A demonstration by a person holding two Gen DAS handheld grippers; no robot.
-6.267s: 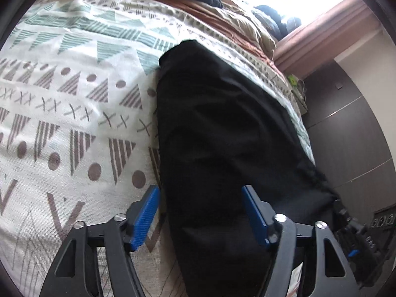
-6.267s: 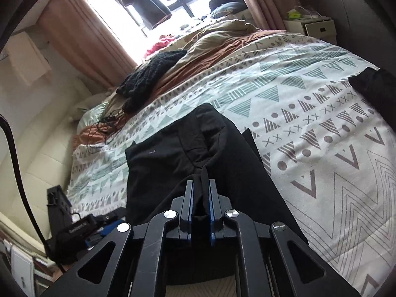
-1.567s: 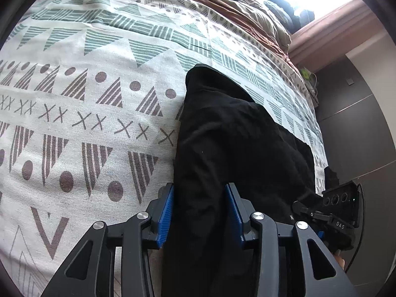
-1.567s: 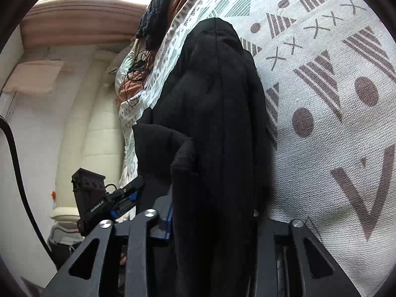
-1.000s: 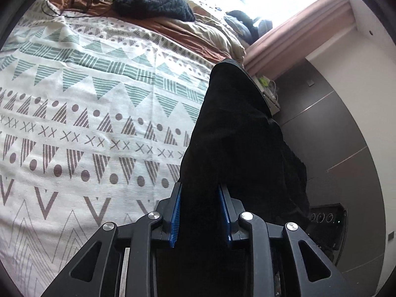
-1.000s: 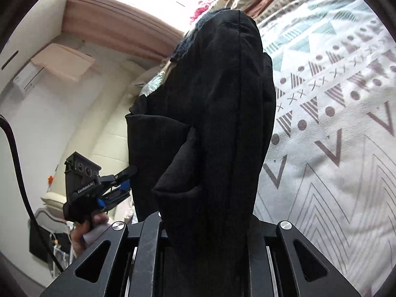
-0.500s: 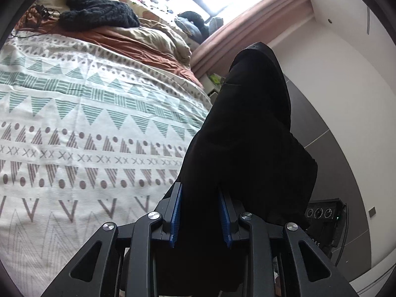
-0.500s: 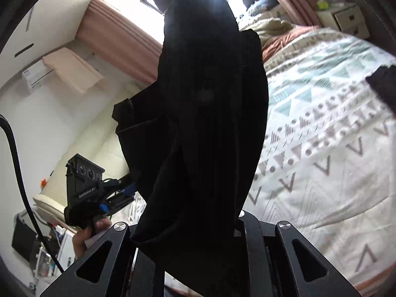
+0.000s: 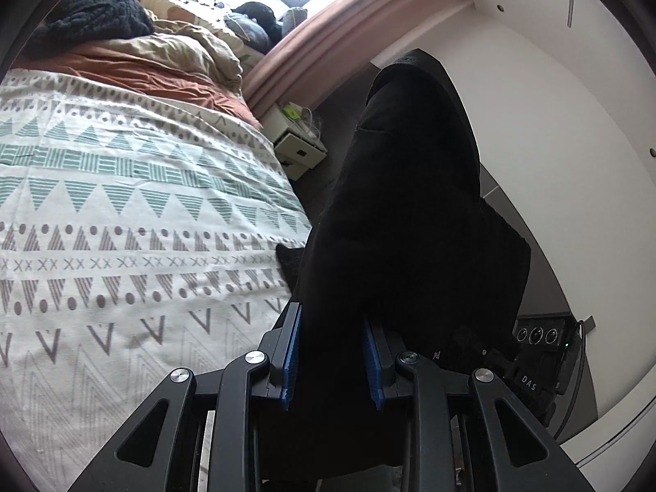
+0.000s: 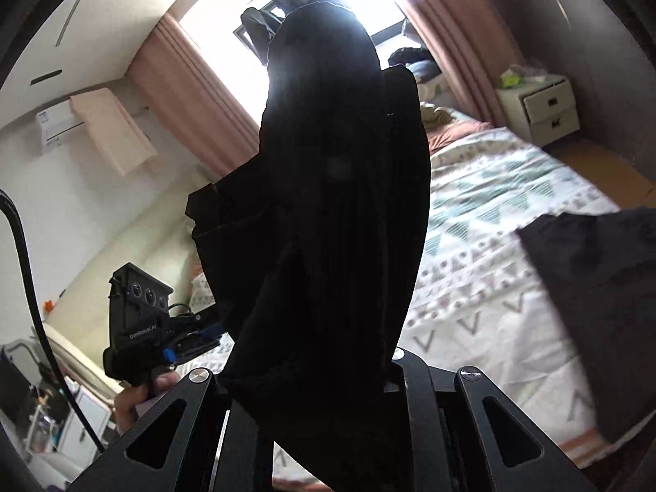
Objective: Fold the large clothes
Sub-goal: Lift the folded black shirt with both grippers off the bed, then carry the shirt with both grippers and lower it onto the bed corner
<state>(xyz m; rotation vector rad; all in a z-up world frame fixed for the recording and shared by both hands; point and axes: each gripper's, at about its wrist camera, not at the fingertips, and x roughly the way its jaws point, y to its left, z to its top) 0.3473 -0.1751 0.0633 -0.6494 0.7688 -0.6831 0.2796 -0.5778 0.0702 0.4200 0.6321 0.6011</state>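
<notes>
Mostly bed [image 9: 123, 213] on the left half of the left wrist view, covered by a white spread with green and brown triangle patterns; same bed at right centre in the right wrist view. Black garment [image 9: 402, 213] rises through frame centre, lifted clear of the bed, bunched and hanging in folds; it fills the middle [image 10: 336, 205] of the right view too. Left gripper [image 9: 331, 363] at bottom centre, blue pads pinching the black cloth between them. Right gripper [image 10: 311, 385] at bottom centre, cloth draped over it and hiding the jaws, can't tell their state. Second dark cloth [image 10: 607, 295] at right edge on the bed. White nightstand [image 9: 297, 151] upper centre beside the bed.
</notes>
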